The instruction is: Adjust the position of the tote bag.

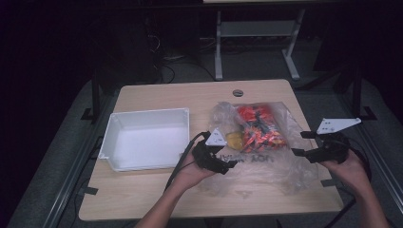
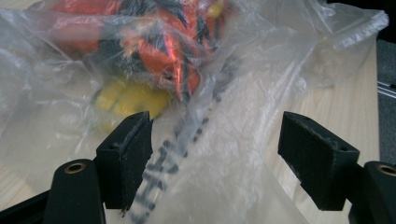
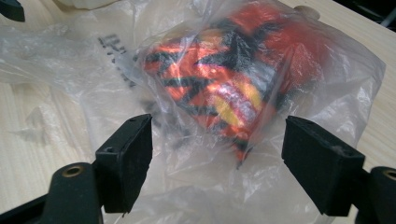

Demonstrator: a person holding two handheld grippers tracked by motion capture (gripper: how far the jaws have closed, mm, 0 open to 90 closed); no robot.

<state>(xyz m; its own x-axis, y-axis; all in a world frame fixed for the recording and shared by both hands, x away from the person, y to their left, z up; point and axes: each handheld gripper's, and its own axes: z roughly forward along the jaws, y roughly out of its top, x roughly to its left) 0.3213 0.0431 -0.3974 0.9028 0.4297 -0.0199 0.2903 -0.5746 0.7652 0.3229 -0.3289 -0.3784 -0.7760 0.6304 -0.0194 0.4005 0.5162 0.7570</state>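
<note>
A clear plastic bag (image 1: 259,161) lies crumpled on the wooden table (image 1: 157,190), with an orange, black and yellow toy (image 1: 256,128) inside it. My left gripper (image 1: 231,166) is at the bag's near left side, jaws open and pointing right. In the left gripper view, printed bag film (image 2: 243,154) lies between the wide-apart pads (image 2: 130,154), and the toy (image 2: 154,51) is beyond them. My right gripper (image 1: 299,143) stands open at the bag's right edge. In the right gripper view, the toy (image 3: 224,79) sits just past the open gripper (image 3: 217,135), with film under it.
A white rectangular bin (image 1: 147,137) sits on the table's left half, close to my left hand. A round cable hole (image 1: 237,92) is near the far edge. Beyond the table are the legs of another table (image 1: 218,47) and a dark floor.
</note>
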